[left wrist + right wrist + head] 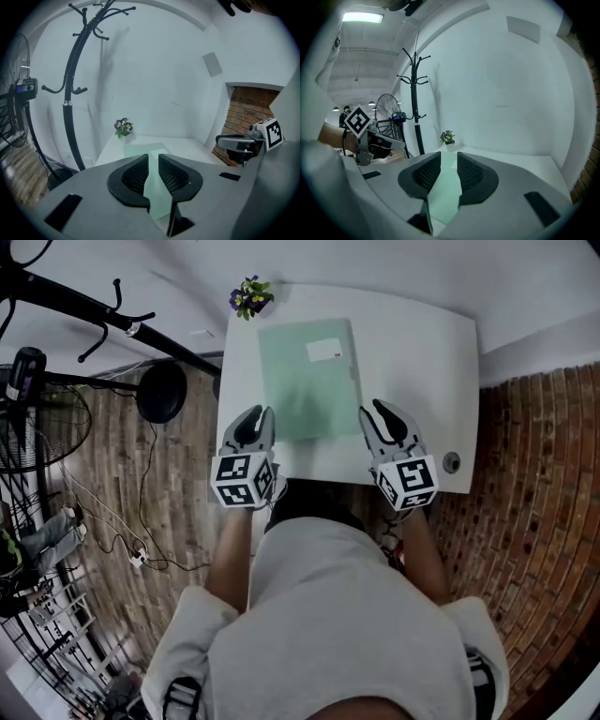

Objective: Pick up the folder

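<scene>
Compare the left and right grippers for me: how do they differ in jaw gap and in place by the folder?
Jaw gap: the left gripper has its jaws only a narrow slit apart; the right gripper has them visibly wider.
Place: the left gripper is by the green folder's near left corner, the right gripper by its near right corner.
Shared: both are empty and point along the white table toward the folder, which lies flat, ungripped.
</scene>
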{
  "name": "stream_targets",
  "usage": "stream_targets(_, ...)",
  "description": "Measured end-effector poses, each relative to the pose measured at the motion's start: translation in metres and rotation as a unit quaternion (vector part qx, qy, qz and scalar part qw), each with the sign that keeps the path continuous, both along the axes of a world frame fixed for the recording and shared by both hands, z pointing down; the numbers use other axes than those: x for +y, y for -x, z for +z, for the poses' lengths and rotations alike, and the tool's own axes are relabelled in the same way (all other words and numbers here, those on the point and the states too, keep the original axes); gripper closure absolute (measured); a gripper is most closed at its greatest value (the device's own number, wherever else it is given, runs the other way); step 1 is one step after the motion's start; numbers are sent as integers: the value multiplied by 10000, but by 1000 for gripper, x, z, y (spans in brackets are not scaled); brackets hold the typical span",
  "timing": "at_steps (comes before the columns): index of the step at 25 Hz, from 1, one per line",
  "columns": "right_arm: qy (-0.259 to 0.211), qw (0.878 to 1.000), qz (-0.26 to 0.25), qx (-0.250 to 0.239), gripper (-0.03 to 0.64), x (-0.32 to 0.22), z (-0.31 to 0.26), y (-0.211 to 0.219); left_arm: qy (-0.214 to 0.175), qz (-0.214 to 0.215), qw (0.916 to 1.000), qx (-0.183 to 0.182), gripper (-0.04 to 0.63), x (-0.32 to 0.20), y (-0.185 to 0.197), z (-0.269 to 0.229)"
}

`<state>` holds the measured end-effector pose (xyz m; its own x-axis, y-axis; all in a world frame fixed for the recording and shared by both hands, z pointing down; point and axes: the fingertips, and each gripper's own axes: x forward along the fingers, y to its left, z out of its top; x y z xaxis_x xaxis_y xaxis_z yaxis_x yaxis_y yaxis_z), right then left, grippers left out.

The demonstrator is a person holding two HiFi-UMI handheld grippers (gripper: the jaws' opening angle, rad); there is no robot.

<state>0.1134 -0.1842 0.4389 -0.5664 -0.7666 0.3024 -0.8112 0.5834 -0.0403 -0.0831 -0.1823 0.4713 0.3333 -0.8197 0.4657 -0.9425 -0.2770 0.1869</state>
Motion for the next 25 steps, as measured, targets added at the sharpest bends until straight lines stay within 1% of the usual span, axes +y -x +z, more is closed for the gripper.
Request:
stream_targets(9,428,9991,5,24,505,-59,35,18,438,40,9990,74,522,-55,13,34)
stream_targets(17,888,9959,149,56,495,-88,69,23,927,153,9955,116,522,-79,20,71)
stream_targets(25,1402,9897,280,114,482,-109,104,19,1416,60,9884,552,522,-98,27,101)
